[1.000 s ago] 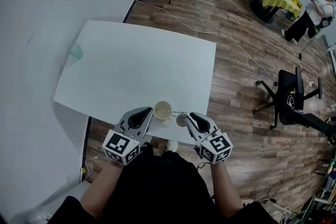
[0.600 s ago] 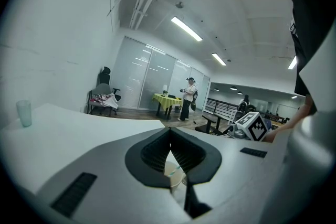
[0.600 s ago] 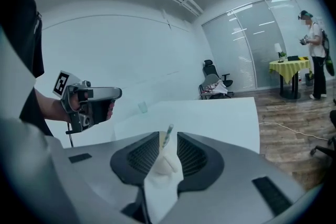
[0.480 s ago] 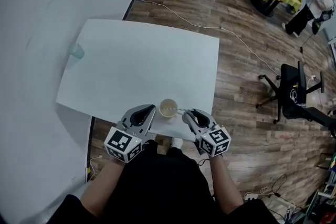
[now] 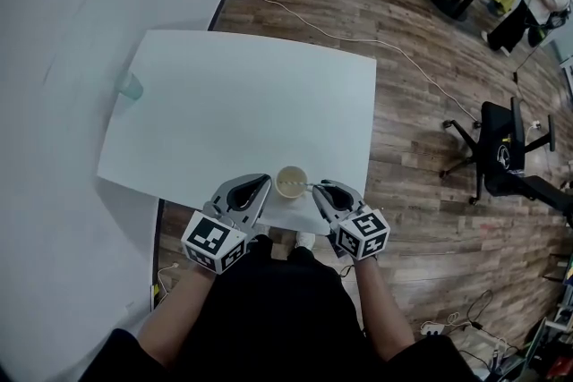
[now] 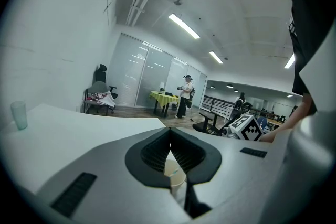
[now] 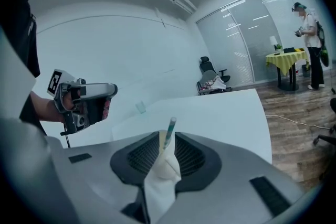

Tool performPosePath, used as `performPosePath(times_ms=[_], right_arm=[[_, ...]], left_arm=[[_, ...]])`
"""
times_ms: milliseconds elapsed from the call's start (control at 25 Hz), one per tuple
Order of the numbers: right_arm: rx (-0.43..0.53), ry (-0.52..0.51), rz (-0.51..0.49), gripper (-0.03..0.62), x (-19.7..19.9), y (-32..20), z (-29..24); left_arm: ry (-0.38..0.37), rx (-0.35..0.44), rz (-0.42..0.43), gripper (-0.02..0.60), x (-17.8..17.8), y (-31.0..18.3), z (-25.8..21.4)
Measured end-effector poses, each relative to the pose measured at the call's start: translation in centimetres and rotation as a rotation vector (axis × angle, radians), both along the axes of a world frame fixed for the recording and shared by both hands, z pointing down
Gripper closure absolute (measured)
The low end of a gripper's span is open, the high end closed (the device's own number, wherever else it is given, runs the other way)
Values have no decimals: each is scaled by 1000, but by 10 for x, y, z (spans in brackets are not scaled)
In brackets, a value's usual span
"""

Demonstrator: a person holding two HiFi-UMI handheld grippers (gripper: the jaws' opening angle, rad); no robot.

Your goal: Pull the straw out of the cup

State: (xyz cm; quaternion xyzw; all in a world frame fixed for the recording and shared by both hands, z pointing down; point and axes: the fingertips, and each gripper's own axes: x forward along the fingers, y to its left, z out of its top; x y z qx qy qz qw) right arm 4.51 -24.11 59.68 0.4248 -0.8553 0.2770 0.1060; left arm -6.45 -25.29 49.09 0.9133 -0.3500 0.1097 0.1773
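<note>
Right gripper [image 7: 166, 140] is clamped on the straw [image 7: 170, 127]; the cup [image 5: 291, 182] sits just ahead of its tips on the bench [image 5: 233, 103]. Left gripper [image 6: 169, 135] is closed and empty beside the cup. Best to pull slowly along the straw's line, since the unheld cup could tip.

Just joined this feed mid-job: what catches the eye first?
A cup stands at the near edge of the white table, its straw pinched in the right gripper. The left gripper sits shut just beside the cup. A green cup stands alone at the far left.
</note>
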Motion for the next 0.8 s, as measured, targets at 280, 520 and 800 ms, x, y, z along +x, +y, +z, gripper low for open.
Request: performPosePath(times_ms=[280, 520, 800], right_arm=[[-20, -19, 12, 497, -5, -3, 5], [-29, -21, 0, 522, -8, -3, 8], [-24, -38, -6, 551, -7, -4, 1]], left_arm=[[-3, 0, 0, 568, -7, -4, -1], [-3, -3, -3, 568, -8, -5, 2], [-1, -2, -7, 568, -8, -9, -1]])
